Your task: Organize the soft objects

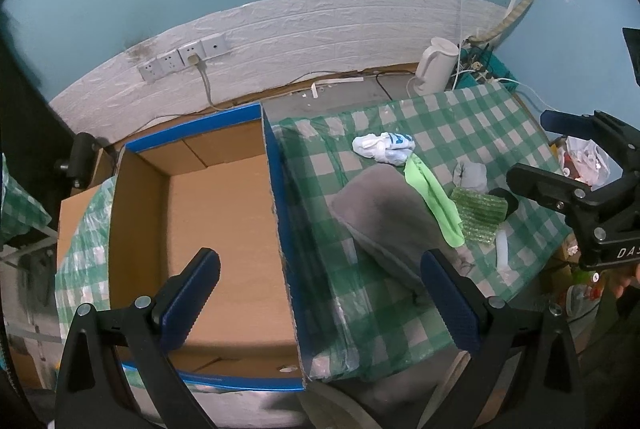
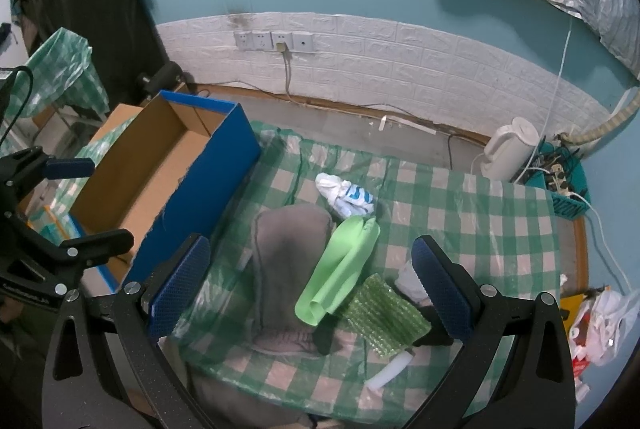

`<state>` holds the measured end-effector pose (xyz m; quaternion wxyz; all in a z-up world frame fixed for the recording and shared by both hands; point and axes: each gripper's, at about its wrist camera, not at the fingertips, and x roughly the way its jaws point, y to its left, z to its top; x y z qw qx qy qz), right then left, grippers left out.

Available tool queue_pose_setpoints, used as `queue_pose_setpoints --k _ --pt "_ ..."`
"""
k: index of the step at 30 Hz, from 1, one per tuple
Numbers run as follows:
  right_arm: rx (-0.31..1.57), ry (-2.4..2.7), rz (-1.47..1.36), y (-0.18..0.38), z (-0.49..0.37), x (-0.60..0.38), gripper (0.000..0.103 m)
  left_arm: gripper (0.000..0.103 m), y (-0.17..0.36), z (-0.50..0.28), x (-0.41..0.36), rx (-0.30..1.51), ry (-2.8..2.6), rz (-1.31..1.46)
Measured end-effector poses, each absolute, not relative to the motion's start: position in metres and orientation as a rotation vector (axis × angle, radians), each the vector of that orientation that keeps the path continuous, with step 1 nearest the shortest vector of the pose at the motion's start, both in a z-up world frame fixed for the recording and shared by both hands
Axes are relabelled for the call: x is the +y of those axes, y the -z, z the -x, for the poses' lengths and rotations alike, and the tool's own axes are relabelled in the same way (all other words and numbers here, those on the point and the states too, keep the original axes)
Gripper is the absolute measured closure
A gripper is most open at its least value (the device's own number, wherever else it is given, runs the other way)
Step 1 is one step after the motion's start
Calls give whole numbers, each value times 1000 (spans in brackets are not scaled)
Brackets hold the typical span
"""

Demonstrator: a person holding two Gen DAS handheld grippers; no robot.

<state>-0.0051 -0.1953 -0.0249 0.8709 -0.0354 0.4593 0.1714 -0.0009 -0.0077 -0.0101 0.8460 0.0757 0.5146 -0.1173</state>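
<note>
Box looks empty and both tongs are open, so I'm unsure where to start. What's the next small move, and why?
Probably lower the right tongs onto the light green cloth. It lies on top of the grey cloth, right between the open jaws, and the cardboard box holds nothing yet.

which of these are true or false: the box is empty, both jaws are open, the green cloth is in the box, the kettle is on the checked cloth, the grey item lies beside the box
1. The cardboard box is empty. True, as far as its visible floor shows.
2. Left gripper and right gripper both have their jaws open. True.
3. The light green cloth is in the box. False: it lies on the checked tablecloth, partly over the grey item.
4. The white kettle stands on the tablecloth. False: it stands behind it, near the wall.
5. The grey item lies beside the box. True.
</note>
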Motion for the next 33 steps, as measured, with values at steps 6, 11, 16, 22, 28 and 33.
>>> queue_pose_setpoints --k 6,11,16,22,28,33 --pt "960 -360 75 25 6 -195 2 1 11 2 -8 1085 248 -160" --pt "960 -357 78 25 6 -195 2 1 12 4 -6 1084 251 -162" --pt "960 -358 77 25 6 -195 2 1 12 4 -6 1087 249 -158" --pt "961 -357 78 24 5 -195 2 1 12 3 -6 1091 243 -163" --pt "962 -355 79 25 6 -195 2 1 13 1 -5 1090 244 -167" --pt "964 -352 88 27 7 -197 2 1 13 1 -5 1093 242 -169"
